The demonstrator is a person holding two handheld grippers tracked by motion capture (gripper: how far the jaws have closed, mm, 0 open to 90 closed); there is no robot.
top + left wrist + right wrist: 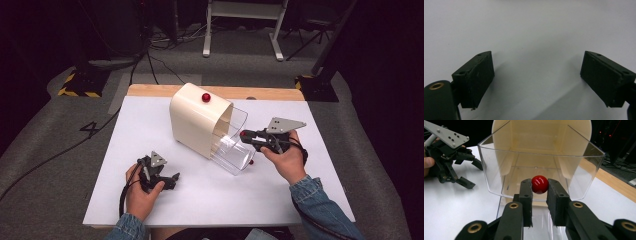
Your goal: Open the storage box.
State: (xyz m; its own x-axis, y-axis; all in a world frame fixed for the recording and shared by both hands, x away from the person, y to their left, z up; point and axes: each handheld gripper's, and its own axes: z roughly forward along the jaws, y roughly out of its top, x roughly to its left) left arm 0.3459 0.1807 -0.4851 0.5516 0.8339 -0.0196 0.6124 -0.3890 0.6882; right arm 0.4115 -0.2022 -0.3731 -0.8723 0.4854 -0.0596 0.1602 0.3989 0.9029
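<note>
- A white counter [150, 130] carries a cream box [197, 120] lying tilted, with a clear plastic drawer [235, 145] pulled partly out of its open end toward the person.
- A red knob [205, 97] sits on the cream box's upper face.
- The right hand-held gripper [245, 134] is clenched on a small red ball knob [539, 184] at the front wall of the clear drawer; in the right gripper view both black pads press against the ball's sides.
- The right hand [285, 157] holds this tool just beside the drawer's open end, a grey three-cornered plate on top.
- The left hand-held gripper [172, 180] rests low over the counter near its front left part, well apart from the box.
- Its jaws stand wide and released in the left gripper view, with only bare white surface between them.
- The left hand [142, 192] wraps the tool from behind; both sleeves are blue denim.
- Beyond the counter lies grey carpet with cables.
</note>
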